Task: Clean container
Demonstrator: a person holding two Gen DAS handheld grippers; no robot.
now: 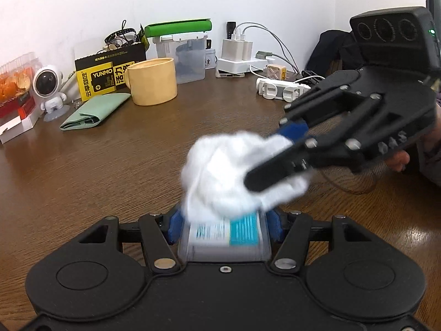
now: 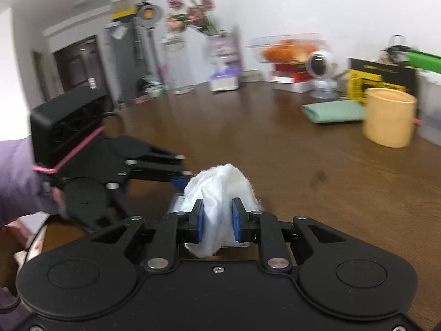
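The left claw (image 1: 224,227) clamped the small clear container (image 1: 224,237) above the desk (image 1: 115,165). The right claw (image 2: 217,218) pinched a white wad (image 2: 217,190) against it. Wiping looked underway, its completion impossible to judge.

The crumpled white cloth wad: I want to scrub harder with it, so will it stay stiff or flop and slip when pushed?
The crumpled white cloth wad probably stays soft: it bulges loosely around the right gripper, whose blue pads pinch it narrow. Pushed against the small clear labelled container in the left gripper, it likely squashes rather than scrapes. It looks fluffy and light, so slipping seems unlikely.
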